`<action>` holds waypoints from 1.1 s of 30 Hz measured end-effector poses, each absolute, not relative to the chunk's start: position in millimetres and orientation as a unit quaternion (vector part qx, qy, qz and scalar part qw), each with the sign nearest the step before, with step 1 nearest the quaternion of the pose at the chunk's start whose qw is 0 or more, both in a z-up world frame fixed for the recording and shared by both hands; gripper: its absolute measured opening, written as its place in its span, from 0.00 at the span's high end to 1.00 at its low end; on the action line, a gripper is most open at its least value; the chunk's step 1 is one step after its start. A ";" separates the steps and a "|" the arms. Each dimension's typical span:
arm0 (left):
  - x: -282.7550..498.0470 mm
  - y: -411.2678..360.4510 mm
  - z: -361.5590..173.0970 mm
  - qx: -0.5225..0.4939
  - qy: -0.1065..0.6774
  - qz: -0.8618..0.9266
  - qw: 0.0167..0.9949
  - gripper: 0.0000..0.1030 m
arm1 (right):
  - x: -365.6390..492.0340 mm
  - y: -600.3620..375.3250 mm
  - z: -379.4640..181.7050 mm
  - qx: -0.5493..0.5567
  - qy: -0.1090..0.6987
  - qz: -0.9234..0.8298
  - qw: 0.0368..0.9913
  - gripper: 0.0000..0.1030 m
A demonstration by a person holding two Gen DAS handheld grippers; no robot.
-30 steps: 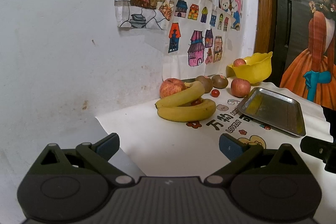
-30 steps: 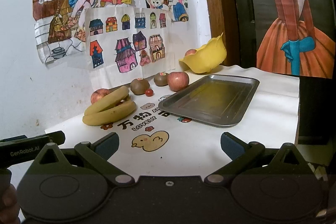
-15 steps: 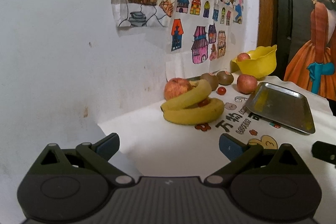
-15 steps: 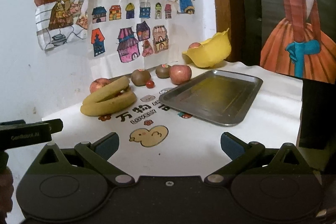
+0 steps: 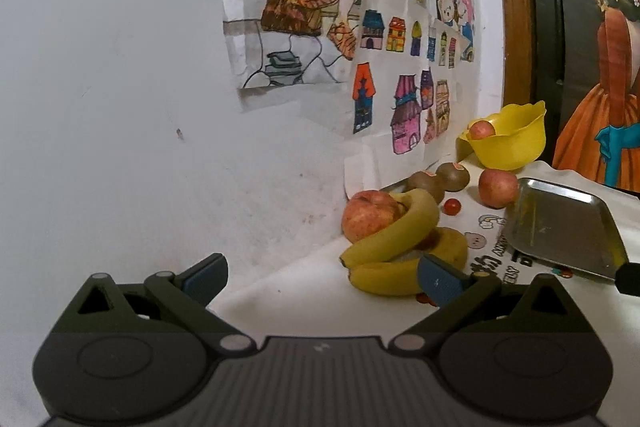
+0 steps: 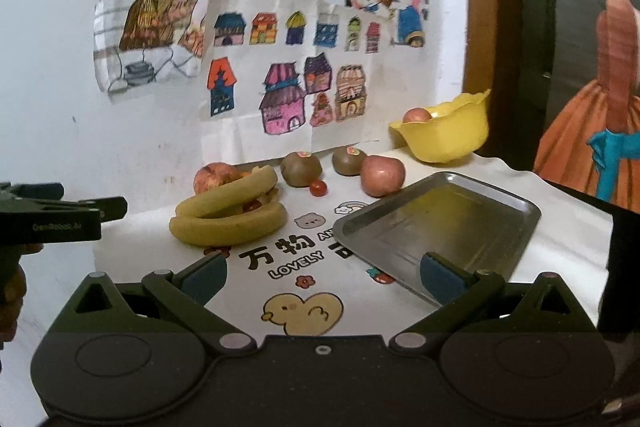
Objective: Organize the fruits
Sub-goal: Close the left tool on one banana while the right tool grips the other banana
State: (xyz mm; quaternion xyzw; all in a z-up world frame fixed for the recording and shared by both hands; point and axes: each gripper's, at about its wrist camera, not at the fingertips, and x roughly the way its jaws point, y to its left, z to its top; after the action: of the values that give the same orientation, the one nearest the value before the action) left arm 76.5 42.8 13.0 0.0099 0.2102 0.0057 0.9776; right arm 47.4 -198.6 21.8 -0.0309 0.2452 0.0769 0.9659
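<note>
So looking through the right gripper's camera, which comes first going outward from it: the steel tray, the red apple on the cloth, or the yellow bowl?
From the right gripper, jaws open:
1. Steel tray, just ahead, right of centre; its near corner reaches the right finger.
2. Red apple, beyond the tray's far left corner.
3. Yellow bowl, farthest, back right by the wall.

Tray (image 6: 460,223) brushed metal, semi-glossy; yellow bowl (image 6: 448,139) smooth glossy plastic; wall drawings (image 6: 288,75) creased matt paper; door frame (image 6: 474,27) varnished wood.
</note>
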 end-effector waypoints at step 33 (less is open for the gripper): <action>109.0 71.5 -0.4 0.046 0.207 -0.036 0.976 0.00 | 222.8 -133.9 -35.7 0.078 0.381 0.105 0.915 0.10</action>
State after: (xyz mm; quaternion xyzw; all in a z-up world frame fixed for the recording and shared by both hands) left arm 109.0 71.5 -0.4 0.0462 0.2074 -0.0363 0.9765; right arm 222.8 -133.9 -35.7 0.0777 0.3811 0.1050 0.9152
